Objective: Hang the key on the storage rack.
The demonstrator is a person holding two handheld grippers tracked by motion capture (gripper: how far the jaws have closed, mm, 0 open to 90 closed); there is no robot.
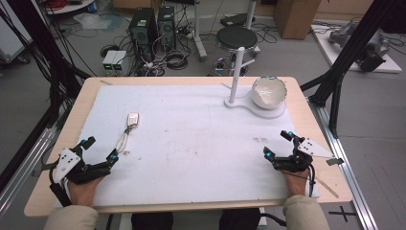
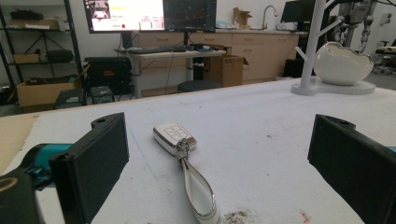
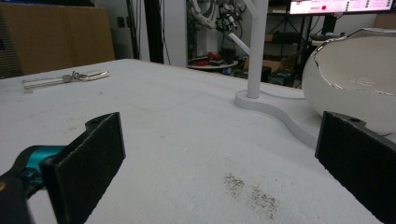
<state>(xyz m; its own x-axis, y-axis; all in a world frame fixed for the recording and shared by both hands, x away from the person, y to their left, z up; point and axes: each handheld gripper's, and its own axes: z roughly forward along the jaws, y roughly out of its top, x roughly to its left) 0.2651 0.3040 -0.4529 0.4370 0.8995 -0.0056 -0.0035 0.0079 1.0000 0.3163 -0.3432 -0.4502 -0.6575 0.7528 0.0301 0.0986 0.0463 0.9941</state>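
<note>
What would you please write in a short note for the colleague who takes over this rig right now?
Left gripper: open, holding nothing, low over the white table cover at its near left, jaws pointing at the key fob.
Right gripper: open, holding nothing, at the near right.
Silver car key fob with a white strap loop: lies flat on the cover just beyond the left gripper, untouched; the strap end is the nearer part.
White stand with a branched post and a white egg-shaped bowl: far right of the table.
Done: nothing gripped so far.
Left: probably grasp the fob with the left gripper; the stand looks like a likely place for it.
</note>
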